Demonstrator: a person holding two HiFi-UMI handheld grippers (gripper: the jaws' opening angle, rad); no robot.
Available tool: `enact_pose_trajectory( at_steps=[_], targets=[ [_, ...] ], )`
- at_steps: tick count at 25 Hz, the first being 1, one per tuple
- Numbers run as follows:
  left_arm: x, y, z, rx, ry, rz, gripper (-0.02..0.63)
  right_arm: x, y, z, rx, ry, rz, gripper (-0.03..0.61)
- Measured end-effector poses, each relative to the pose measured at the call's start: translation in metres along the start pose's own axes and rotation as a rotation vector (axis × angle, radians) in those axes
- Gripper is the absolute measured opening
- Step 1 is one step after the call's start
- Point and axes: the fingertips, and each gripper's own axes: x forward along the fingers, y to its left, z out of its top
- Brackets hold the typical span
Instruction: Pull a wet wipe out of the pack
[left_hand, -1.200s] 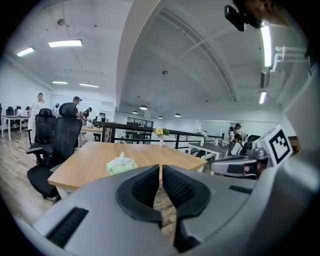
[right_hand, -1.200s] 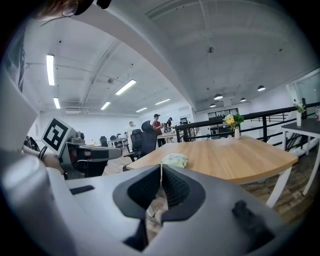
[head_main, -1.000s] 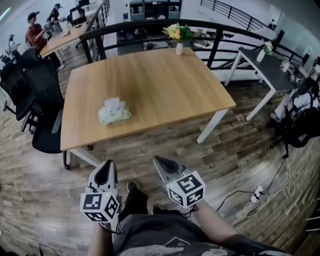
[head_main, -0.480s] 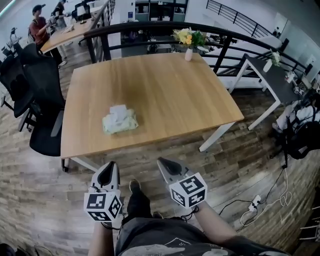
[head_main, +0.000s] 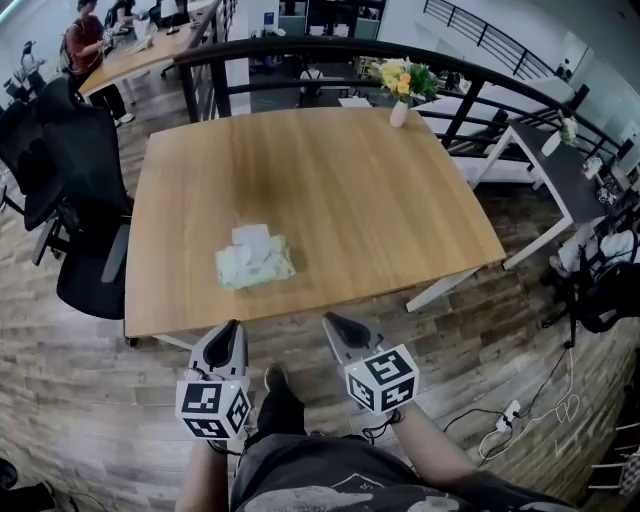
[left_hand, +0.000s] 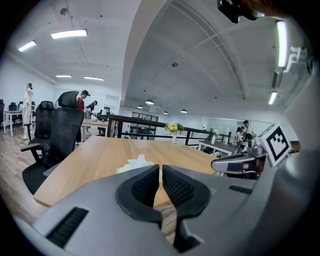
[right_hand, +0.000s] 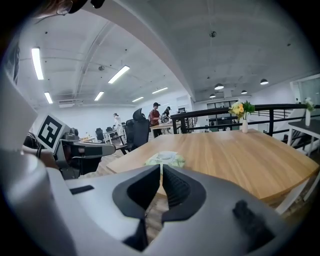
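While both grippers hover just off the table's near edge, left gripper and right gripper are closed, nothing gripped. Wet wipe pack lies toward the near-left corner, a white wipe sticking out.

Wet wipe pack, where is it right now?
In the head view the wet wipe pack lies on the wooden table, near its front edge on the left, just beyond the left gripper.
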Motion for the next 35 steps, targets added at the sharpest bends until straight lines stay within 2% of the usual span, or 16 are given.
enact_pose_trajectory(
  at_steps=[12,18,22,28,32,35],
  targets=[
    [0.055,0.040,0.016,-0.019,0.063,-0.071,0.031,0.075,0.005,0.020,-0.015,0.096,0.022,0.029],
    [0.088,0.051,0.017,-0.018,0.098,-0.119,0.031,0.105,-0.007,0.026,-0.011,0.130,-0.005,0.029],
    [0.112,0.054,0.015,-0.006,0.153,-0.180,0.031,0.127,-0.016,0.032,-0.008,0.153,-0.021,0.031],
    [0.140,0.056,0.006,0.043,0.209,-0.237,0.035,0.154,-0.032,0.049,-0.007,0.127,-0.070,0.031],
    [0.153,0.053,0.000,0.080,0.241,-0.266,0.126,0.164,-0.036,0.055,-0.012,0.132,-0.079,0.031],
    [0.160,0.055,-0.005,0.095,0.248,-0.260,0.152,0.169,-0.036,0.050,-0.013,0.145,-0.083,0.031]
  ],
)
